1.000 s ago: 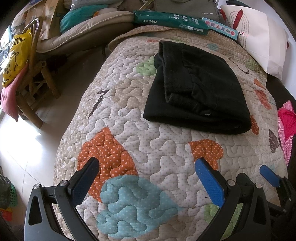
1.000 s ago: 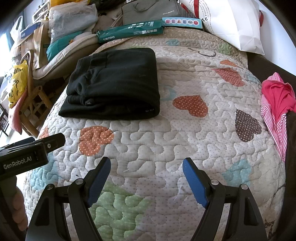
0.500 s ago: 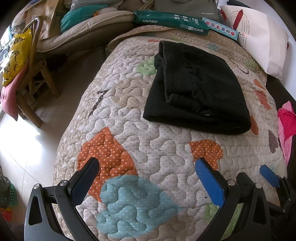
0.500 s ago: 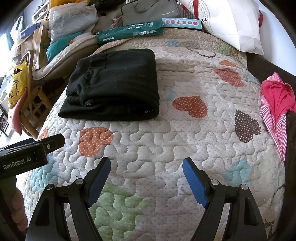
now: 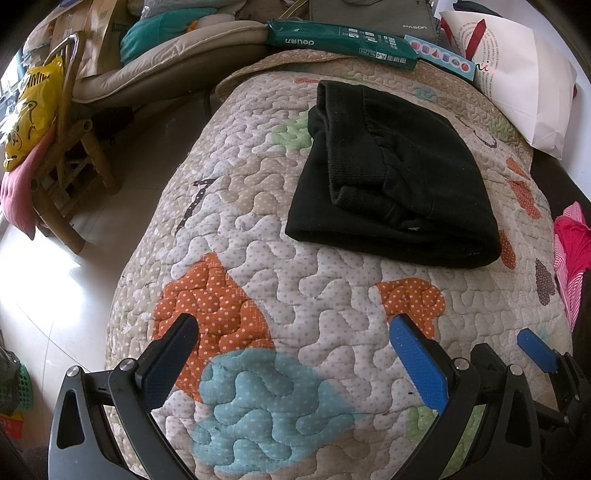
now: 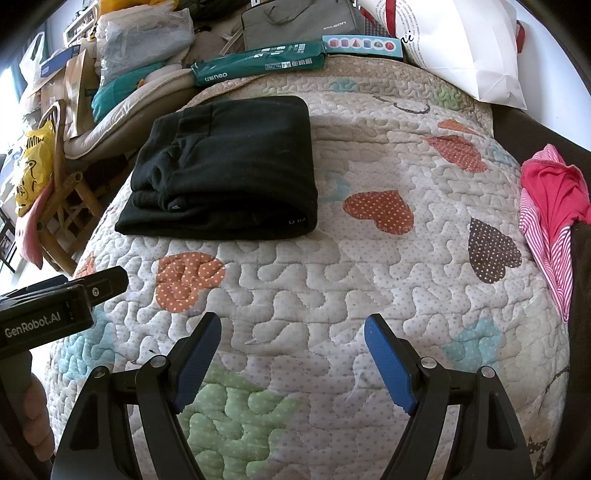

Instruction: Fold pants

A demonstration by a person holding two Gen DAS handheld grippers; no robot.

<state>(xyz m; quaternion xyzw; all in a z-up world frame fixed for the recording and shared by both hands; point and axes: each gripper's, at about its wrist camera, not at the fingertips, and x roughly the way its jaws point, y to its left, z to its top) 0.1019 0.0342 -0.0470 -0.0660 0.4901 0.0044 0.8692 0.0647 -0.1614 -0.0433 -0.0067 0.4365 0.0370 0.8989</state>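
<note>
Black pants (image 5: 399,181) lie folded into a compact rectangle on the far part of a quilted bedspread (image 5: 325,280); they also show in the right wrist view (image 6: 229,170). My left gripper (image 5: 295,339) is open and empty, held over the near end of the quilt, well short of the pants. My right gripper (image 6: 291,339) is open and empty, also over the near quilt, to the right of the left one. The right gripper's fingertip (image 5: 535,349) shows at the left view's right edge.
A green paper ream (image 6: 258,66), a grey bag (image 6: 299,20) and a white bag (image 6: 465,48) lie at the quilt's far end. Pink striped clothing (image 6: 550,206) lies at the right edge. A wooden chair with a yellow bag (image 5: 33,110) stands on the left floor.
</note>
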